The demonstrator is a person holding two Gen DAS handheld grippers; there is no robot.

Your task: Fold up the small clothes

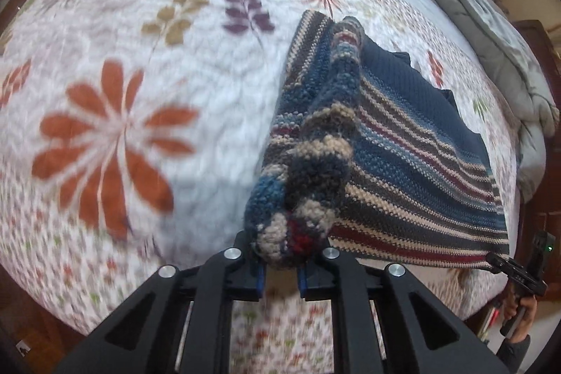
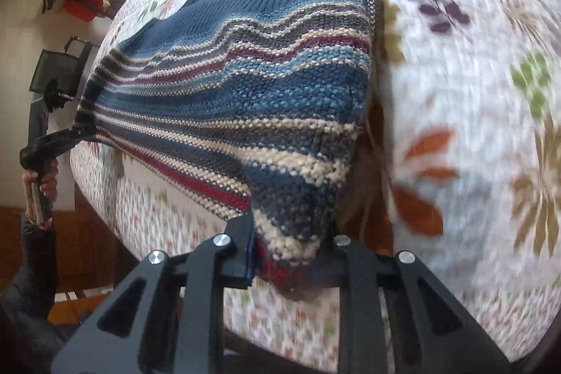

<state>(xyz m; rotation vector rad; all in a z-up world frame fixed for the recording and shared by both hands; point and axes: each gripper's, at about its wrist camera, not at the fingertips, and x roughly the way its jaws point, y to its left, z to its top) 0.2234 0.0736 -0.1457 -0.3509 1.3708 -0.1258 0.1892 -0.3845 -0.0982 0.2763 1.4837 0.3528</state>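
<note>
Showing both grippers clamped on one garment, the two wrist views look down on a striped knit sweater (image 1: 403, 146) held over a bed. The left gripper (image 1: 280, 269) has its jaws drawn narrow on a bunched corner of the knit, the wool bulging out above the two black fingers (image 1: 250, 269). The right gripper (image 2: 291, 265) grips the opposite near corner in the same way (its jaws likewise narrow, with cloth pinched between them).

Between the two corners the near edge of the sweater is stretched taut and lifted, while the plain navy part at the far end (image 2: 280, 2) lies on the floral quilt (image 1: 122, 93). Stripes of cream, dark red, grey and lighter blue run across the body, parallel to the stretched edge. The quilt is white with printed orange, purple, tan and green leaf motifs and appears blurred in both views.

A grey comforter (image 1: 491, 23) lies heaped along the far right side of the bed in the left view. In the right wrist view the left gripper appears at the left margin, held by a hand (image 2: 42, 184) in a dark sleeve (image 2: 35, 255); in the left wrist view the right gripper shows at the lower right, pinching its corner.
</note>
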